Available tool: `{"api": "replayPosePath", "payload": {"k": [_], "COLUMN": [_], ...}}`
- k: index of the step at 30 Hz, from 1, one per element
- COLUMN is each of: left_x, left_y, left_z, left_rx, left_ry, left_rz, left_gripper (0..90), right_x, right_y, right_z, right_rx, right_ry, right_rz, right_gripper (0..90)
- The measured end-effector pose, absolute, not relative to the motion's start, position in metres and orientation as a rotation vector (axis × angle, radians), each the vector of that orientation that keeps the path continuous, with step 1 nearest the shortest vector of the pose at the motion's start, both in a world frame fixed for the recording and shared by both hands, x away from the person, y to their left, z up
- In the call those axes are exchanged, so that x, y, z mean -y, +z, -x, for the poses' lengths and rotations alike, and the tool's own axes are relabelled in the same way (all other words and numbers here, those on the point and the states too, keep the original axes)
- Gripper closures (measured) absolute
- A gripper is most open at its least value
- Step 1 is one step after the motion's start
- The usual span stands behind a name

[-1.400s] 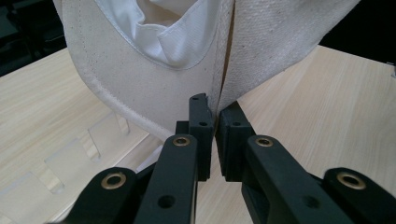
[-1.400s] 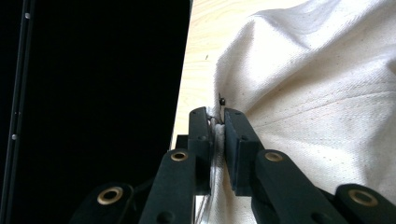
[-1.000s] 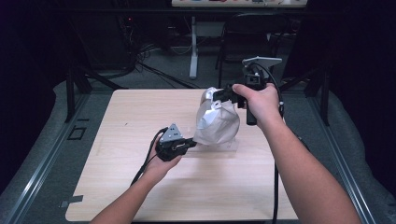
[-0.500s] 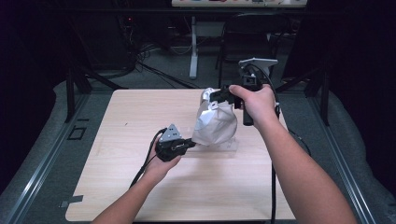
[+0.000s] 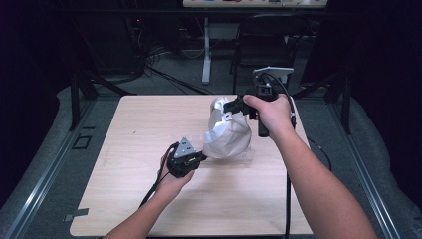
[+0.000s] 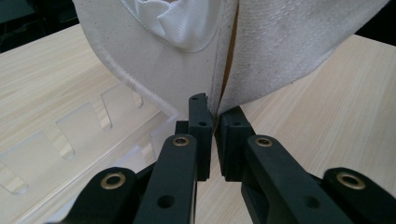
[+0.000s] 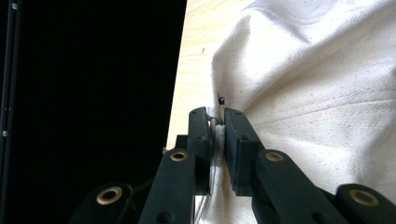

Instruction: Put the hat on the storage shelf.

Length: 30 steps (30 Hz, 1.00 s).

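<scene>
Black jaws clench a fold of the crumpled white cloth bag (image 6: 154,65) in the left gripper view, the left gripper (image 5: 200,158) pinching its lower edge low over the pale wooden surface (image 5: 129,129). The right gripper (image 5: 230,106) grasps the bag's top edge, lifted at about one o'clock from the left. The bag (image 5: 226,130) hangs stretched between them near the surface's centre, over a clear plastic slotted tray (image 6: 60,144). The left hand (image 5: 174,180) reaches in palm-low; the right hand (image 5: 271,113) is raised, forearm angled in from five o'clock.
</scene>
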<state>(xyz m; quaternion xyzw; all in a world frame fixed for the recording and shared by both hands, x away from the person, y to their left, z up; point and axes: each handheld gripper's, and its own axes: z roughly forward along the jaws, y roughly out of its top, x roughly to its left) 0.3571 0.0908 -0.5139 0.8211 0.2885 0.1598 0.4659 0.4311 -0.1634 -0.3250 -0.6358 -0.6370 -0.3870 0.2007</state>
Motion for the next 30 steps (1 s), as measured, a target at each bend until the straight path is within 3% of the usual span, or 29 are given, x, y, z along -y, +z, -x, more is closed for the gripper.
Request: {"api": "replayPosePath", "payload": {"k": [11,30], "left_x": [-0.096,-0.098], "left_y": [-0.522,-0.539], "left_z": [-0.357,-0.354], "left_rx": [-0.823,-0.897], "left_ry": [0.321,0.321], "left_rz": [-1.971,-1.971], "left_gripper": [85.9,82.4], "right_x": [0.159,0.143], "right_y": [-0.335,-0.347], "right_z": [-0.432,-0.433], "right_rx": [1.795,1.867], "right_ry": [-1.065,-0.989], "right_rz": [1.788,1.781], "right_gripper": [81.9,81.2]}}
